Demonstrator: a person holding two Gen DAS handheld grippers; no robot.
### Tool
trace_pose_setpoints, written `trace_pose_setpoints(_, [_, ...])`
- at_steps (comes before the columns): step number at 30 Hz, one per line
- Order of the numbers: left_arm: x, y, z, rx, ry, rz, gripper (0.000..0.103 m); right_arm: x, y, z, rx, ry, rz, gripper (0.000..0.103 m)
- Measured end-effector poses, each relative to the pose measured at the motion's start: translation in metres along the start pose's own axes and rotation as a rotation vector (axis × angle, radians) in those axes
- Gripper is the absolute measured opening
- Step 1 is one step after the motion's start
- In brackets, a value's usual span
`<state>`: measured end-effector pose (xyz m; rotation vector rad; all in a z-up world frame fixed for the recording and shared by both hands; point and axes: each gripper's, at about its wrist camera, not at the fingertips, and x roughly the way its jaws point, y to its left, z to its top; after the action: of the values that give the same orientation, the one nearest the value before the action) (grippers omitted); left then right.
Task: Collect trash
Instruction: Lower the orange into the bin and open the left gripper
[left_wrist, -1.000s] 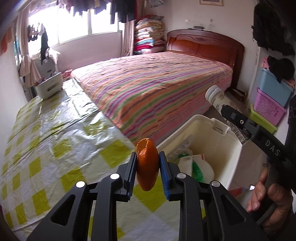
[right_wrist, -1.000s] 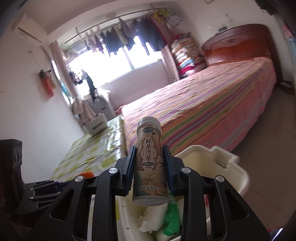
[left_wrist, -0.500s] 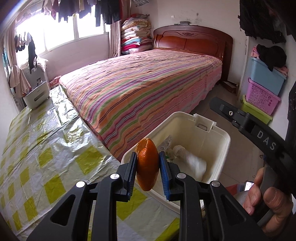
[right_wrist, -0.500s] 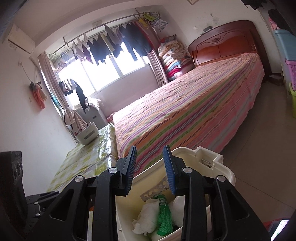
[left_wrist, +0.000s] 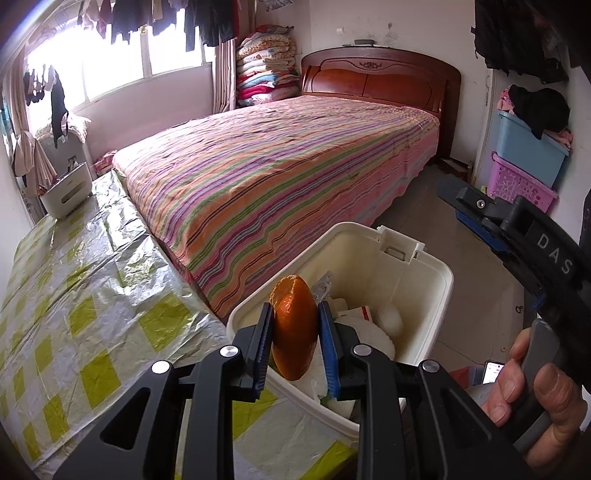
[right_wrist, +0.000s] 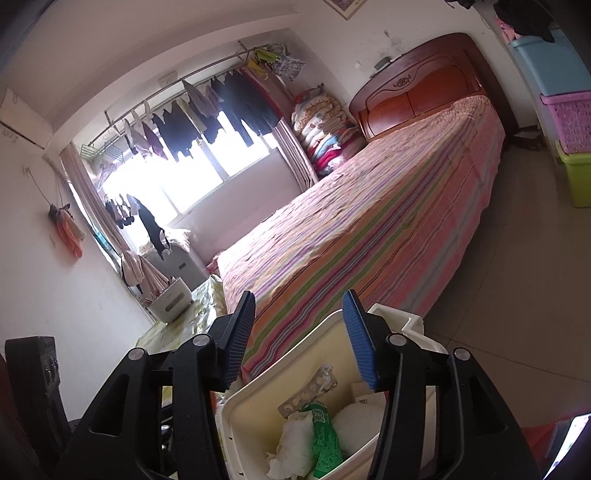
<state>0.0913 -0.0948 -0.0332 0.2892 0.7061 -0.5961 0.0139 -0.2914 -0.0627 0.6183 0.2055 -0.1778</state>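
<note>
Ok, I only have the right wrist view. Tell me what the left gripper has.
Observer: The left gripper is shut on a piece of orange peel.
Operator: Say where the peel is against the bin.
Observer: It hangs over the near rim of the white bin, above the trash inside.
Operator: Now tell me what is behind my camera.
Observer: A bare hand wraps the handle of your right gripper.

Both wrist cameras look forward and down, close above the white bin (left_wrist: 424, 291) (right_wrist: 258, 402). The left one sits over the table's (left_wrist: 74, 314) near corner. Both share the bin and the striped bed (left_wrist: 280, 173) (right_wrist: 369, 229).
</note>
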Motion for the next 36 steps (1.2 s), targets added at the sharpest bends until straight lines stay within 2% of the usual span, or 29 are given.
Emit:
trace_pose_setpoints(6, [0.01,-0.009,0.002,0.011,0.016,-0.011,0.024,-0.003,0.0,0.002,0.024,-0.02,-0.001,0.056])
trace_pose_setpoints(16, [0.03,-0.025,0.007,0.03,0.046,-0.034,0.024,-0.009,-0.008,0.008,0.058,-0.046,-0.004,0.06])
trace_pose_setpoints(19, [0.034,-0.027,0.009,0.034,0.044,-0.034,0.028,-0.009,-0.008,0.006,0.06,-0.049,-0.005,0.06])
trace_pose_setpoints(21, [0.036,-0.028,0.01,0.035,0.042,-0.02,0.031,-0.009,-0.008,0.006,0.059,-0.049,-0.006,0.061])
trace_pose_setpoints(22, [0.037,-0.029,0.01,0.037,0.041,-0.012,0.038,-0.009,-0.008,0.006,0.059,-0.051,-0.007,0.062])
trace_pose_setpoints(23, [0.038,-0.03,0.011,0.041,0.038,0.0,0.049,-0.01,-0.009,0.006,0.058,-0.054,-0.01,0.062])
trace_pose_setpoints(27, [0.03,-0.031,0.013,0.039,-0.018,0.044,0.075,-0.011,-0.011,0.004,0.062,-0.06,-0.02,0.068])
trace_pose_setpoints(29, [0.026,-0.031,0.012,0.035,-0.031,0.063,0.076,-0.013,-0.012,0.004,0.063,-0.067,-0.027,0.074])
trace_pose_setpoints(31, [0.018,-0.028,0.009,0.035,-0.04,0.089,0.076,-0.018,-0.013,0.005,0.05,-0.082,-0.055,0.084])
trace_pose_setpoints(36, [-0.017,-0.009,-0.006,-0.023,-0.083,0.163,0.076,-0.04,0.009,-0.002,-0.055,-0.075,-0.148,0.097])
